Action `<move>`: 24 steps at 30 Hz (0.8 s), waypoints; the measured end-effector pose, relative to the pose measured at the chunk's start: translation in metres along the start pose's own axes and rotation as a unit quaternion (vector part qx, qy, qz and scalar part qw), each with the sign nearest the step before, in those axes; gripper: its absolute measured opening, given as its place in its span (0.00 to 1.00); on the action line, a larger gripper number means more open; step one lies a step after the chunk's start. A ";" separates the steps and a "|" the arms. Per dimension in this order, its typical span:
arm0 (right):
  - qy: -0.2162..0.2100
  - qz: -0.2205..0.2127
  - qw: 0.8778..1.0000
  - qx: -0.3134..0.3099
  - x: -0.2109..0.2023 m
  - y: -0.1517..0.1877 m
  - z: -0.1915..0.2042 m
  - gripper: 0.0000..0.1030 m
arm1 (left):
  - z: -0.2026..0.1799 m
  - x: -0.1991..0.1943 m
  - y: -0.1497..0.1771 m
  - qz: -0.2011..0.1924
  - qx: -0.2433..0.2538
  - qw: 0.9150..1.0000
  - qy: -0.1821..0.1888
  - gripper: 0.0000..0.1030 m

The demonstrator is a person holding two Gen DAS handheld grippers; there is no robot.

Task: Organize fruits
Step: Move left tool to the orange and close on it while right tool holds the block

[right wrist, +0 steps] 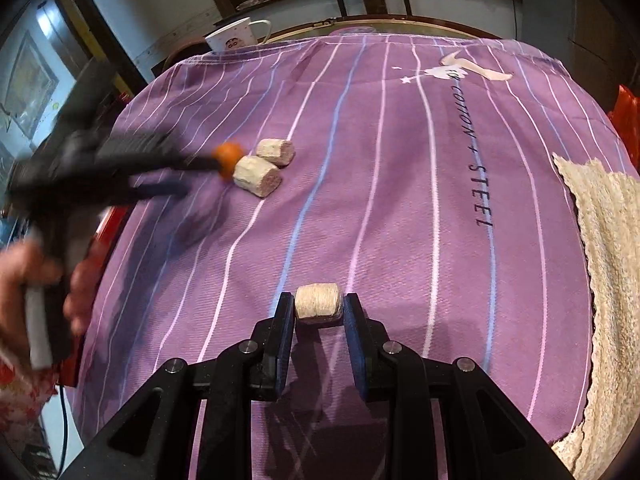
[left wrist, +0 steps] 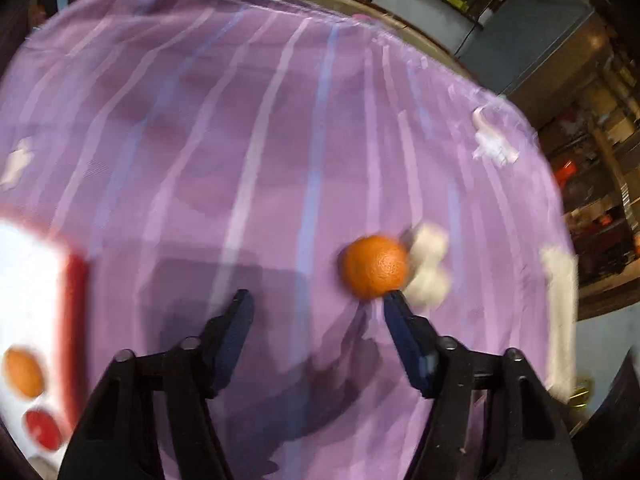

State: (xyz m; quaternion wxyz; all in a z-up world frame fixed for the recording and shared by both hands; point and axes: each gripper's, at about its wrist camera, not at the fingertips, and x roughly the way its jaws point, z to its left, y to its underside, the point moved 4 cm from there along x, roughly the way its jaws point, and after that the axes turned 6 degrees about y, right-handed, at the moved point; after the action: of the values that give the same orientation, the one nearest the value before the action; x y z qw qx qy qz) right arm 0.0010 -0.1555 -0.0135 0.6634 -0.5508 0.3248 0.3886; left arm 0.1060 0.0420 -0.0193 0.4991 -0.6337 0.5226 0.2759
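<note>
Blurring left gripper (left wrist: pixel 316 300) beside orange (left wrist: pixel 376 266).

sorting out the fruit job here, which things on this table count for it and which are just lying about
Part of the job:
orange on the cloth
left gripper, open
white tray holding another orange and a red fruit

Lying about:
twine roll between the right gripper
two pale rolls
mug
woven mat
</note>
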 end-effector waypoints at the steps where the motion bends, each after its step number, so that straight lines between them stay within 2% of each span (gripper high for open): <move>1: -0.001 -0.001 1.000 0.005 -0.001 0.000 -0.003 0.27 | 0.003 -0.005 0.007 0.002 0.005 1.000 -0.011 0.59; 4: -0.005 0.000 1.000 0.017 -0.003 0.001 -0.012 0.27 | 0.016 -0.021 0.035 0.003 0.001 1.000 -0.021 0.59; 9: -0.020 0.002 0.999 0.036 -0.007 0.001 -0.017 0.27 | 0.025 -0.035 0.048 -0.022 -0.002 1.000 -0.016 0.59; 12: -0.020 -0.001 0.999 0.032 -0.008 0.000 -0.014 0.28 | 0.021 -0.027 0.036 -0.031 0.005 0.999 -0.026 0.59; 17: -0.016 -0.004 1.000 0.011 -0.008 0.001 -0.006 0.28 | 0.010 -0.019 0.004 -0.060 0.058 0.995 -0.063 0.60; 20: -0.009 -0.008 1.000 -0.006 -0.010 0.004 -0.003 0.31 | 0.005 -0.008 -0.006 -0.055 0.084 0.992 -0.078 0.61; 24: -0.004 -0.011 1.000 -0.017 -0.011 0.008 -0.003 0.35 | 0.002 0.007 -0.008 -0.034 0.102 0.991 -0.080 0.64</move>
State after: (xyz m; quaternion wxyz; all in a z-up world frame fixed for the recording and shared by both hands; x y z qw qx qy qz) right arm -0.0117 -0.1591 -0.0082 0.6598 -0.5637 0.3095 0.3887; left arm 0.1155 0.0405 -0.0234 0.6108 -0.5724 0.4845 0.2541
